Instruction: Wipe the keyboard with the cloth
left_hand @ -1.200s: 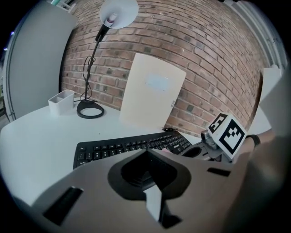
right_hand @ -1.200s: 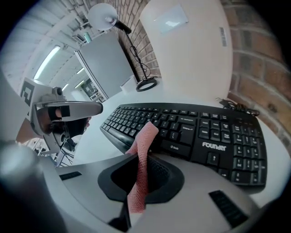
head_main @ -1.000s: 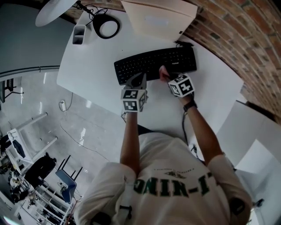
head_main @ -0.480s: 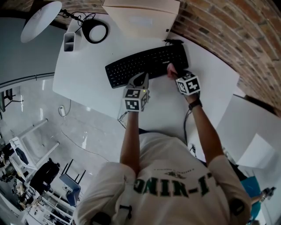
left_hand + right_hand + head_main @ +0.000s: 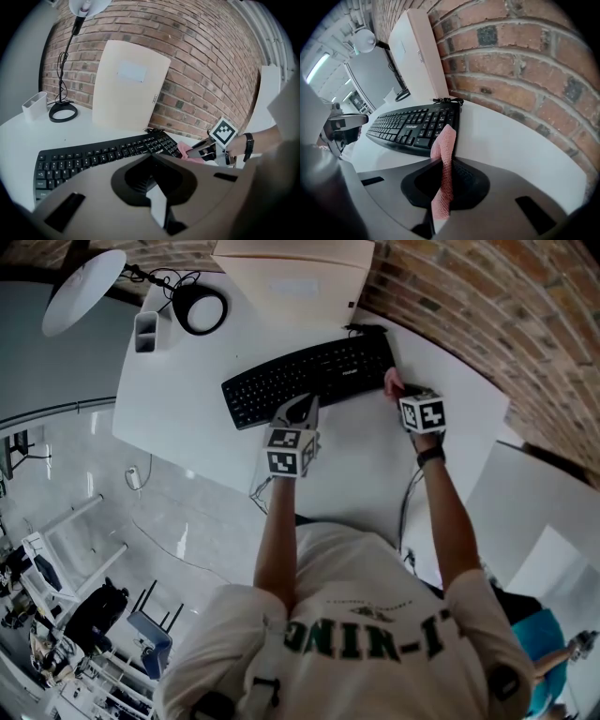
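Nearest the person, the left gripper has its fingers pressed together on nothing, at the front edge of the black keyboard, about mid-length. The right gripper has its fingers clenched on the pink cloth, which stands at the keyboard's right end. The keyboard lies on the white desk with its long axis running away to the cloth's left, so the cloth-bearing right gripper seems placed for a leftward sweep along the key rows.

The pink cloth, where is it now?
In the head view, the cloth is pinched in the right tongs, at the right end of the keyboard.
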A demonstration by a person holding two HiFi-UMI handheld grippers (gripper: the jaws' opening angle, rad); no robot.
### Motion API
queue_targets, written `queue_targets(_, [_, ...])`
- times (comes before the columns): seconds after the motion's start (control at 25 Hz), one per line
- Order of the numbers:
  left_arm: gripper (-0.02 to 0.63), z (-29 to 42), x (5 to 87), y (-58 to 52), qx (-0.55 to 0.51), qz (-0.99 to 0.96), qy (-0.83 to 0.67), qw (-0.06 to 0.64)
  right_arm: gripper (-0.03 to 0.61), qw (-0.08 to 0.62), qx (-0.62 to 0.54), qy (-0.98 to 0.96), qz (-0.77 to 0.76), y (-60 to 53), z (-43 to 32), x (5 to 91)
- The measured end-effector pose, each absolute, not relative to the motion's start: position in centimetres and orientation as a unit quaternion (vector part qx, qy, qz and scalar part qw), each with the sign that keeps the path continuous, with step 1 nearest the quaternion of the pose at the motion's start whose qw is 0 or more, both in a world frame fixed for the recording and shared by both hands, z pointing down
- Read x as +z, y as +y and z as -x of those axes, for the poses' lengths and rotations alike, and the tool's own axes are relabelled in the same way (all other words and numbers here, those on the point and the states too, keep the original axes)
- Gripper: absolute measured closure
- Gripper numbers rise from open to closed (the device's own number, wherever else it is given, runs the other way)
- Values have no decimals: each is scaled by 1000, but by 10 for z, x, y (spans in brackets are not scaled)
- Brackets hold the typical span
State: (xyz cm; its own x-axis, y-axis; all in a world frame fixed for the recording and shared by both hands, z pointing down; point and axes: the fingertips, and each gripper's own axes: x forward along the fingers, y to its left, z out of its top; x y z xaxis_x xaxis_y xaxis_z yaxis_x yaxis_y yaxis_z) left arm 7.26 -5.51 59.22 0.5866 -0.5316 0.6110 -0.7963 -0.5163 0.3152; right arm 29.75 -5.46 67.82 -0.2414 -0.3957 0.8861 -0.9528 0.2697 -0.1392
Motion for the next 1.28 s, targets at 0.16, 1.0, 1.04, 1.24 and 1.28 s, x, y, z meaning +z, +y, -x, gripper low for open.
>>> queue_targets(0.16, [620, -67, 584, -52, 222, -840, -403, 288, 562, 389, 358, -692, -492, -54, -303, 678])
queue_targets(1.0, [620, -19, 401, 31, 119, -850, -492, 141, 561, 115, 128, -808, -564, 6, -209, 415])
queue_targets(1.04, [620, -20, 391, 39, 112, -852, -494, 130, 561, 99, 117, -812, -563, 15, -204, 402])
queue_targets(1.24, [620, -24, 352, 82, 83, -852, -509, 91, 561, 32, 88, -825, -557, 62, -186, 349])
queue_targets(1.28, [620, -24, 347, 89, 79, -850, -514, 86, 561, 20, 82, -824, -560, 70, -185, 342])
